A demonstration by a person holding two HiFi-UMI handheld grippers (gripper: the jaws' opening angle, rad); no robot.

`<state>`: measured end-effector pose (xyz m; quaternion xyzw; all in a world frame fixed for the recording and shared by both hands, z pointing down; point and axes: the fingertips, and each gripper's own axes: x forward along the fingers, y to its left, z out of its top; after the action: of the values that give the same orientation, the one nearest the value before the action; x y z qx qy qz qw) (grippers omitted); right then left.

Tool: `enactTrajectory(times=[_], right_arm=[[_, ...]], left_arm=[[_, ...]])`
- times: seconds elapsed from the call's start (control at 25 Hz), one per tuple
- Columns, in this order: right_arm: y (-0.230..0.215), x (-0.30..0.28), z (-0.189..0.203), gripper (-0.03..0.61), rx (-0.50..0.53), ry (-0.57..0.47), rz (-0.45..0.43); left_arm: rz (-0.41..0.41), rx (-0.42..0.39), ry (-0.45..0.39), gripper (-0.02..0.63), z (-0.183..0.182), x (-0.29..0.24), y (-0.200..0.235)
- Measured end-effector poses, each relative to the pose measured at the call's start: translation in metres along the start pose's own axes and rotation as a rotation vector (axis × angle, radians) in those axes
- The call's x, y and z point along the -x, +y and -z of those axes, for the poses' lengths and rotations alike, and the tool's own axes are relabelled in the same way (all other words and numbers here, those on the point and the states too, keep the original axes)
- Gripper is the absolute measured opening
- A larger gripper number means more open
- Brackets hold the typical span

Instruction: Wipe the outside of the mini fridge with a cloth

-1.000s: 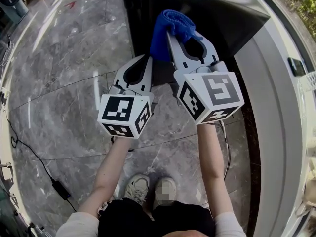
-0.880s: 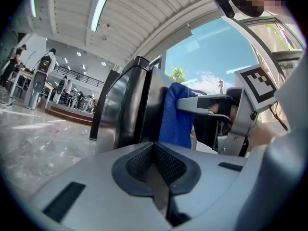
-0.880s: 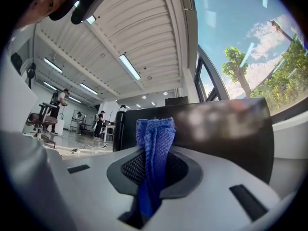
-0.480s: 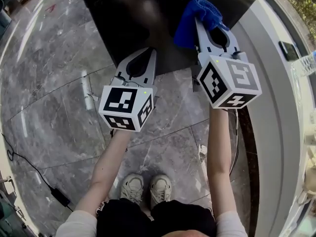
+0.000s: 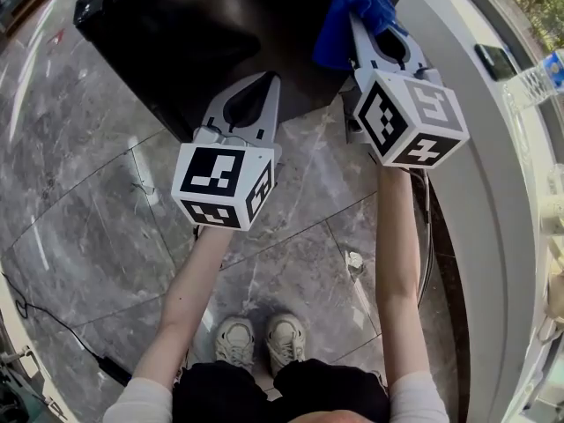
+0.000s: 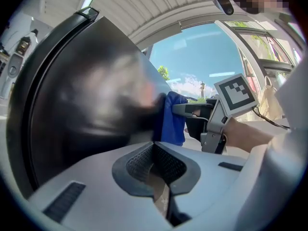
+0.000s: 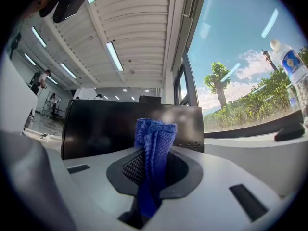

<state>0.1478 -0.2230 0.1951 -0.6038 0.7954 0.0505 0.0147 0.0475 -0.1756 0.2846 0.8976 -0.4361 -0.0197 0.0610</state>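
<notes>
The black mini fridge [image 5: 203, 42] stands on the marble floor, its glossy side filling the top of the head view. My right gripper [image 5: 366, 11] is shut on a blue cloth [image 5: 352, 16], bunched at its tips over the fridge's right top edge. In the right gripper view the blue cloth [image 7: 154, 153] stands clamped between the jaws, the fridge [image 7: 115, 124] behind it. My left gripper [image 5: 264, 86] is shut on nothing, its tips close to the fridge's near side. From the left gripper view the fridge [image 6: 86, 95] looms left, the cloth [image 6: 172, 119] beyond.
A white curved counter [image 5: 476, 201] runs down the right, with a dark phone [image 5: 493, 60] and a water bottle [image 5: 539, 77] on it. A cable [image 5: 427, 236] hangs between counter and fridge. The person's shoes [image 5: 260, 337] stand on the marble floor [image 5: 97, 227].
The view has swung so the fridge fills more of the top left. My right gripper with the cloth stays at the fridge's top right edge; the left gripper sits slightly lower.
</notes>
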Motion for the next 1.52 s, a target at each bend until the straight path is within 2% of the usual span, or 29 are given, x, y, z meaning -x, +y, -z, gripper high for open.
enactTrajectory(times=[0.36,0.8,0.96,1.32,1.52], right_arm=[[-0.028,-0.005,0.003,0.064,0.01,0.018,0.008],[-0.096,-0.001,0.024,0.064,-0.009,0.043,0.132],[-0.107,-0.001,0.028,0.064,-0.011,0.049,0.148],[-0.094,0.011,0.019,0.064,-0.027,0.032,0.138],[-0.032,0.029,0.0,0.064,-0.098,-0.031,0.021]], left_arm=[[0.044,-0.006,-0.021,0.005,-0.009,-0.02,-0.013],[0.007,0.022,0.036,0.005,0.023,-0.026,-0.007],[-0.004,0.026,0.042,0.005,0.027,-0.029,-0.004],[-0.034,0.023,0.042,0.005,0.023,-0.018,0.005],[-0.1,0.052,0.023,0.005,0.016,0.016,0.027]])
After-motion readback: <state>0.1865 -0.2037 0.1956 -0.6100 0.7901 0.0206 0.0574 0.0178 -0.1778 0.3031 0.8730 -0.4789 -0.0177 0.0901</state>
